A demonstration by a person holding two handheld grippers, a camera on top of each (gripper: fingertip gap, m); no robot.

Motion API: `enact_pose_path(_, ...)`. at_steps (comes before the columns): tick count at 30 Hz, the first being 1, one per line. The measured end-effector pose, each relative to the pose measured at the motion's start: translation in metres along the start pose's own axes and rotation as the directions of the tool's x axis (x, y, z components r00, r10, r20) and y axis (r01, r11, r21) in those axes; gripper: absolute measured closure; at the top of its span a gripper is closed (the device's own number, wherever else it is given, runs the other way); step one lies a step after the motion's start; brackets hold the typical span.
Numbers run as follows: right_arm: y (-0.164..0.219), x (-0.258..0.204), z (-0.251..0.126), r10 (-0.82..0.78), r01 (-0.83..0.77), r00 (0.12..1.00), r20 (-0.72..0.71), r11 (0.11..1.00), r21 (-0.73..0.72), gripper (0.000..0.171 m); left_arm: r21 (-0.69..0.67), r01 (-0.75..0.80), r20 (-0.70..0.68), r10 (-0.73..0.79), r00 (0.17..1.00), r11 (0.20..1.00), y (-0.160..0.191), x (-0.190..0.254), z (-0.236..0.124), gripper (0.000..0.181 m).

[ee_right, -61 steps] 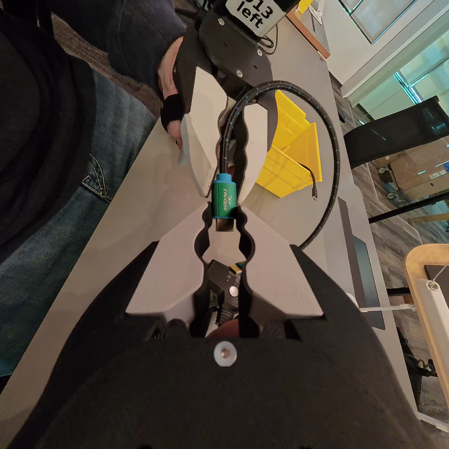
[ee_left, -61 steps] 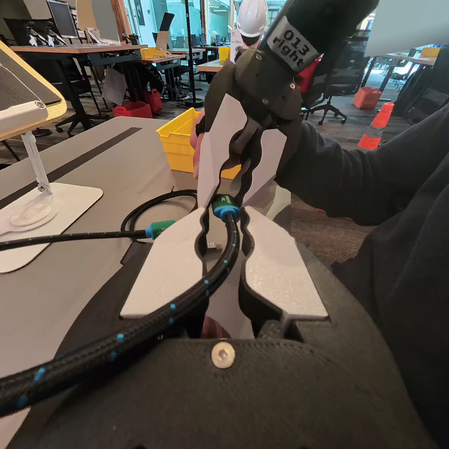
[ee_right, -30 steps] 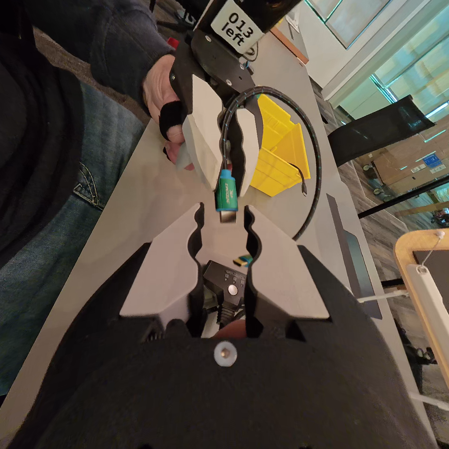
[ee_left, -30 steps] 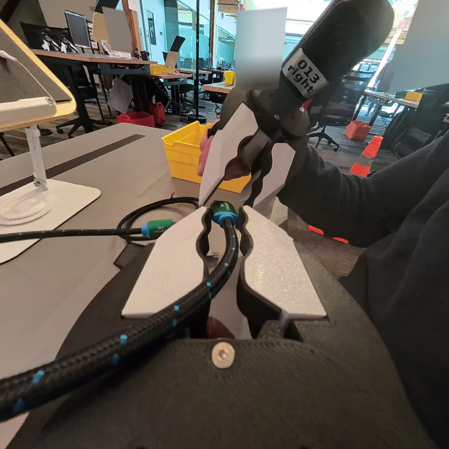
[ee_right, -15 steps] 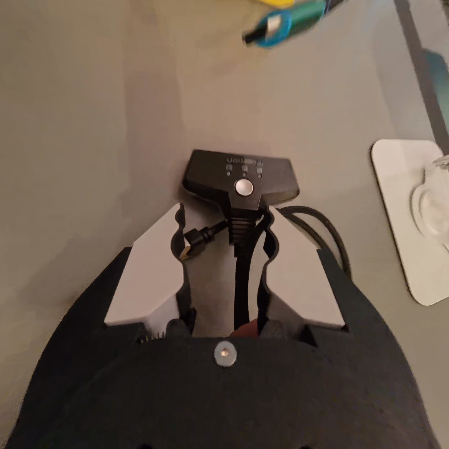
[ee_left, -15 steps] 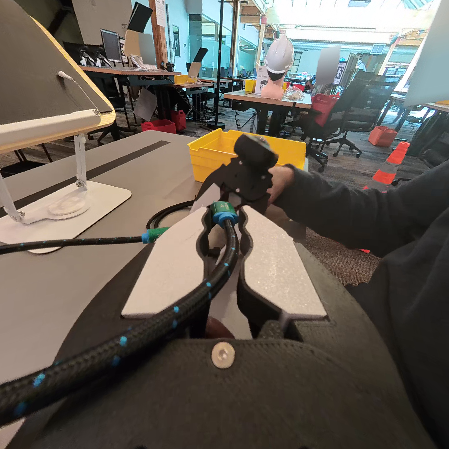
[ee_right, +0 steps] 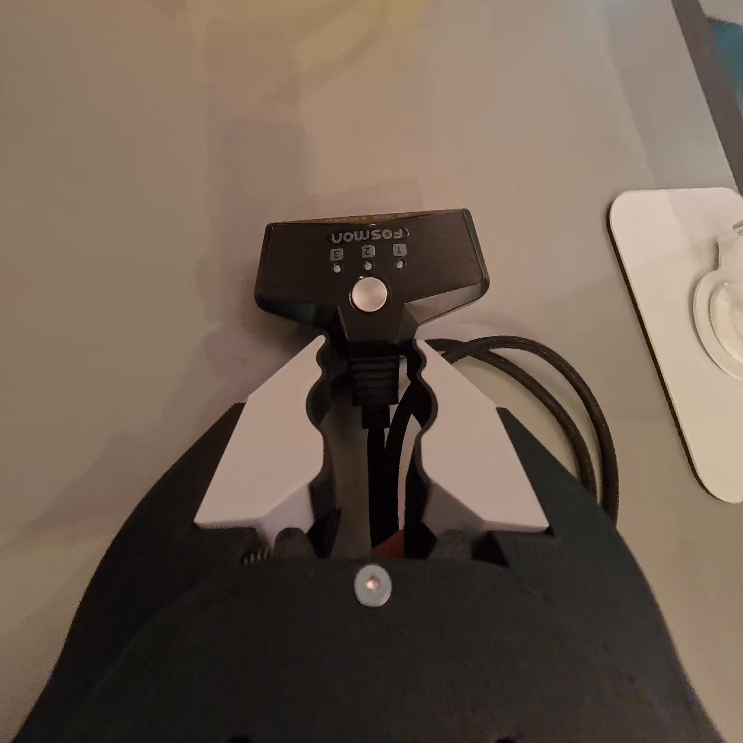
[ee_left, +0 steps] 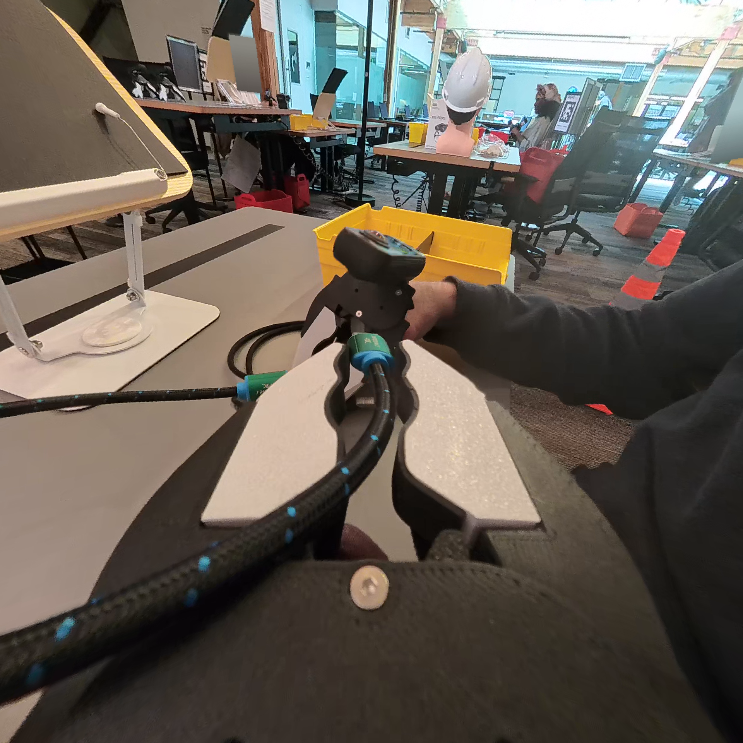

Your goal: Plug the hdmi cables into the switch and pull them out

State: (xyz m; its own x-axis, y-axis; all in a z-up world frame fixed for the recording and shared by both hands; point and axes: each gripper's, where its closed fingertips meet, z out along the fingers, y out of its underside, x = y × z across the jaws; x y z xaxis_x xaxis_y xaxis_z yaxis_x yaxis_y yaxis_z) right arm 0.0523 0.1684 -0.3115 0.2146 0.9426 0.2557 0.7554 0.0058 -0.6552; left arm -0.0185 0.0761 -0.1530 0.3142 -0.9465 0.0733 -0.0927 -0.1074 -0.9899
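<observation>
Your right gripper (ee_right: 370, 354) has dropped from the plug down to the switch (ee_right: 372, 261), fingers spread around its neck, not squeezing. Your left gripper (ee_left: 372, 362) pinches the green plug (ee_left: 366, 346). Squeeze crooked and the switch could slide across the table (ee_right: 120, 201).

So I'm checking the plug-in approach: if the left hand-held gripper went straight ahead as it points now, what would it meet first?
Probably the right hand-held gripper, which sits close beyond the green HDMI plug it holds; depth is unclear.
</observation>
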Motion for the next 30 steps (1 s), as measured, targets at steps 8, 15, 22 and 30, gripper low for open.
enact_pose_path(8,-0.053,-0.022,-0.051,0.005,-0.089,0.977,0.213,0.917,0.388,0.136,-0.029,-0.031,0.009,0.031,0.999,0.999,0.004,-0.003,0.0,0.161)
enact_pose_path(15,-0.074,-0.041,-0.077,-0.083,-0.105,0.944,0.321,0.843,0.527,0.136,-0.062,-0.056,-0.009,0.055,0.998,0.997,0.004,0.003,0.002,0.161)
enact_pose_path(22,-0.078,-0.05,-0.083,-0.115,-0.108,0.923,0.366,0.837,0.536,0.136,-0.098,-0.07,-0.039,0.067,0.997,0.993,0.011,0.01,0.005,0.16)
enact_pose_path(30,-0.077,-0.064,-0.084,-0.169,-0.068,0.902,0.397,0.853,0.517,0.136,-0.111,-0.079,-0.063,0.072,0.995,0.991,0.013,0.015,0.006,0.161)
